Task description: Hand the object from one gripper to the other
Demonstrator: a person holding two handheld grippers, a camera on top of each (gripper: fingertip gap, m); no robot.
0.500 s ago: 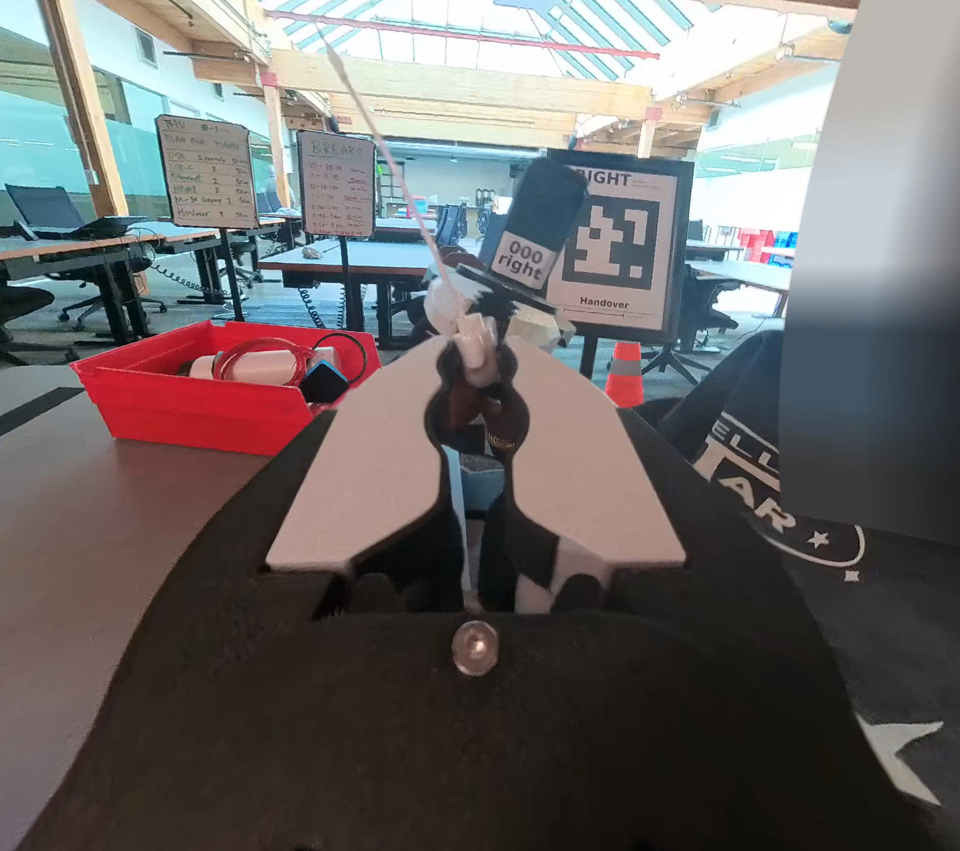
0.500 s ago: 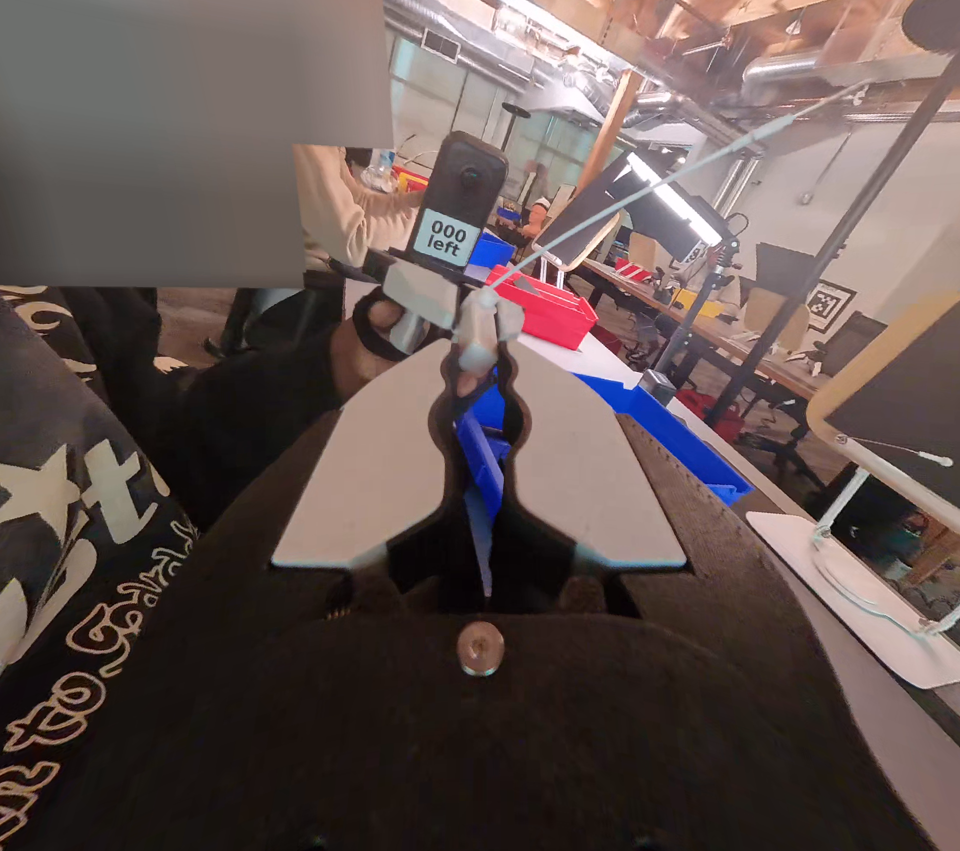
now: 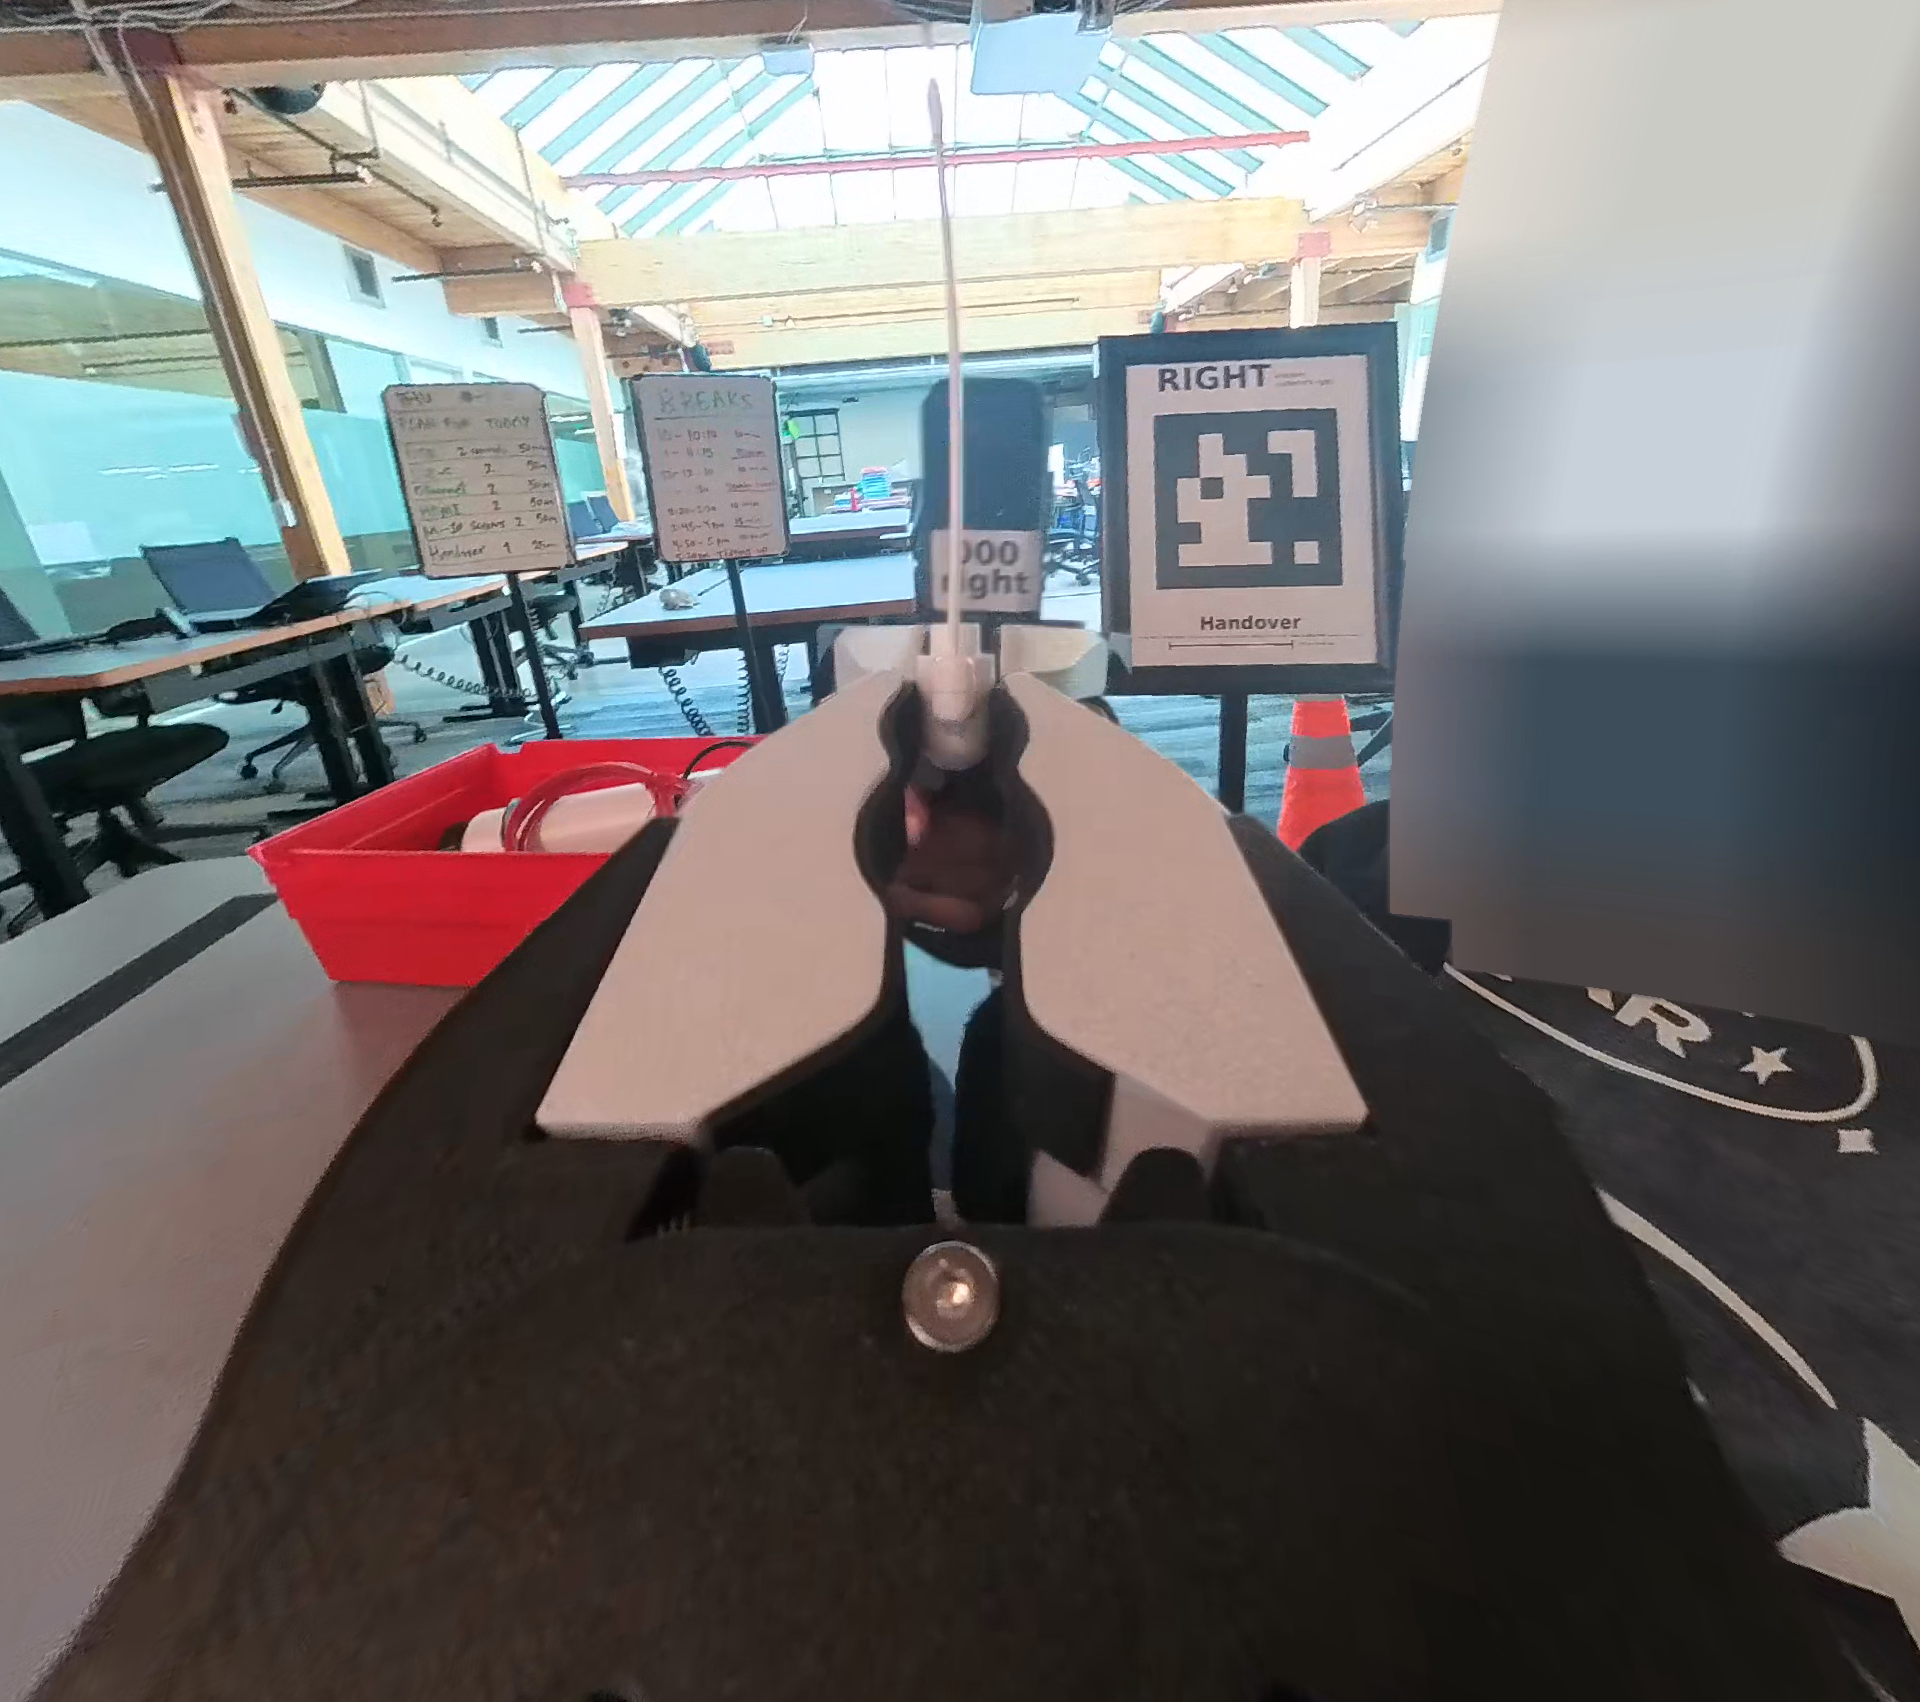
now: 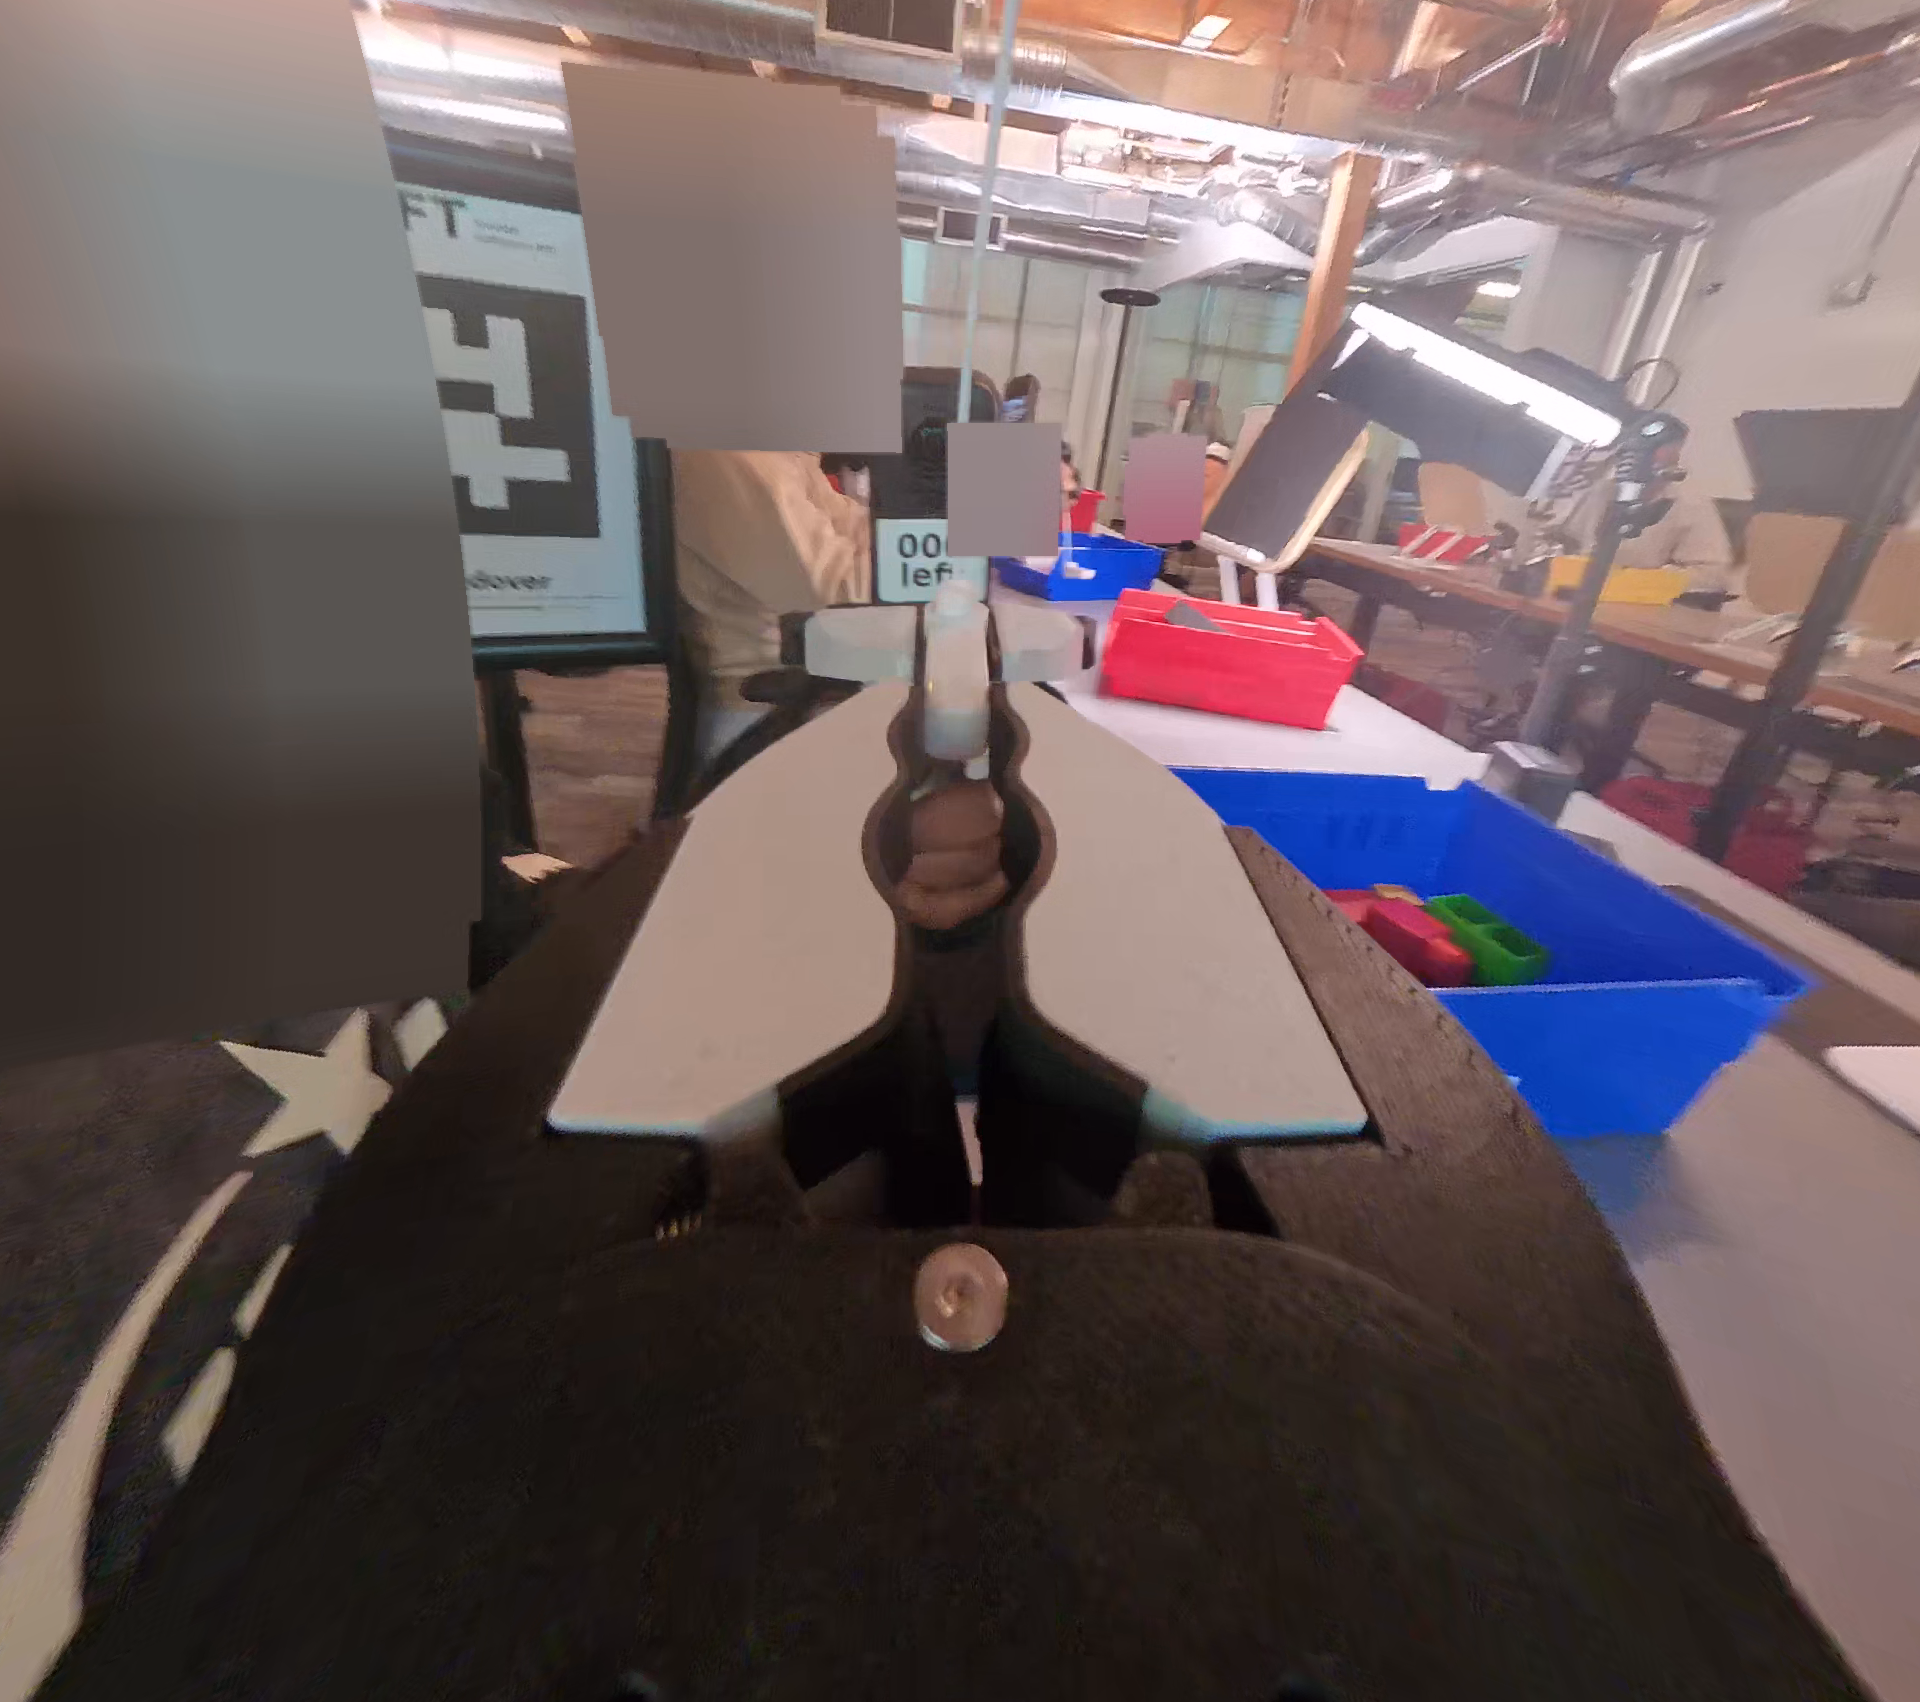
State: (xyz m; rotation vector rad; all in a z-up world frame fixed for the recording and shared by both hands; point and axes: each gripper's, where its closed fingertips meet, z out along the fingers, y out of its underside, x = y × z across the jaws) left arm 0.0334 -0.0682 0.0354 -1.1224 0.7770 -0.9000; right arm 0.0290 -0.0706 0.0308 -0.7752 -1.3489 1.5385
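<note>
The two grippers meet tip to tip in the air, up above the table (image 3: 156,1081). The left gripper (image 3: 954,696) has its jaws pressed onto the fat white end of a thin white stick (image 3: 948,364). The right gripper (image 4: 956,696) pinches that same fat end from the other side. The stick points straight up toward the roof. A red bin (image 3: 416,883) sits on the table by the left gripper. A blue bin (image 4: 1621,1029) sits by the right one.
</note>
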